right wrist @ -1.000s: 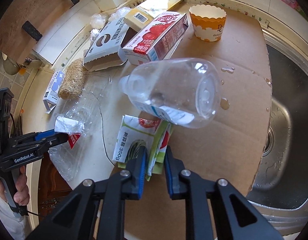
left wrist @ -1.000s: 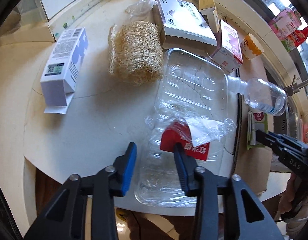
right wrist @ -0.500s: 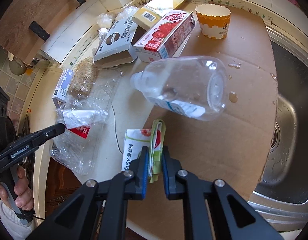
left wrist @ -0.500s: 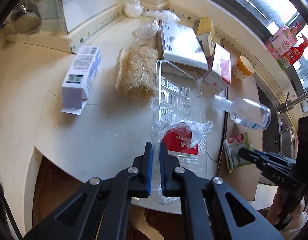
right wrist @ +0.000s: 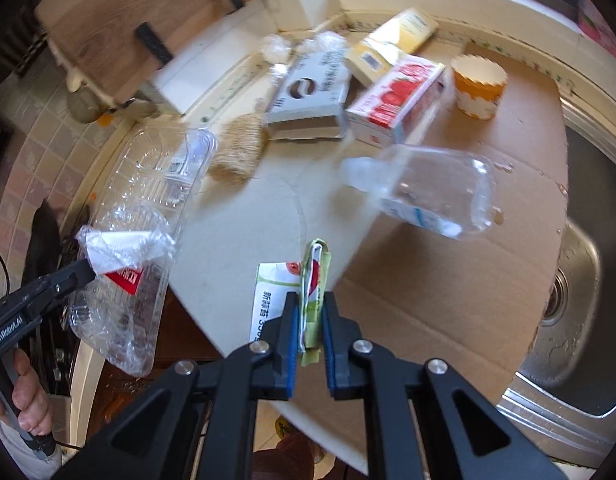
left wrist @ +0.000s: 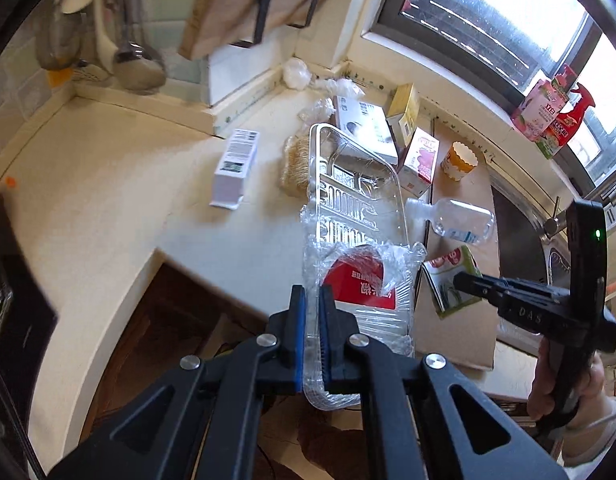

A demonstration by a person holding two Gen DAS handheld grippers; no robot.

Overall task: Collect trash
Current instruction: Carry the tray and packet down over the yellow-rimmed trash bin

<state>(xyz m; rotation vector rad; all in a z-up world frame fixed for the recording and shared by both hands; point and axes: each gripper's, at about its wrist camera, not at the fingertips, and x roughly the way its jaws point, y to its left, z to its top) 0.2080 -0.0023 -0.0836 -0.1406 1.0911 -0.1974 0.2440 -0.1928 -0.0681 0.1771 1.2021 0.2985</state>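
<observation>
Both wrist cameras look steeply down from above the countertop, sharing its cluttered middle.

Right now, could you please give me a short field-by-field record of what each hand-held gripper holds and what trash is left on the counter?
left hand-held gripper: shut on clear plastic tray with cling film and red label, lifted
right hand-held gripper: shut on green-and-white flat wrapper
left on counter: clear plastic bottle, orange paper cup, red-and-white carton, loofah pad
</observation>
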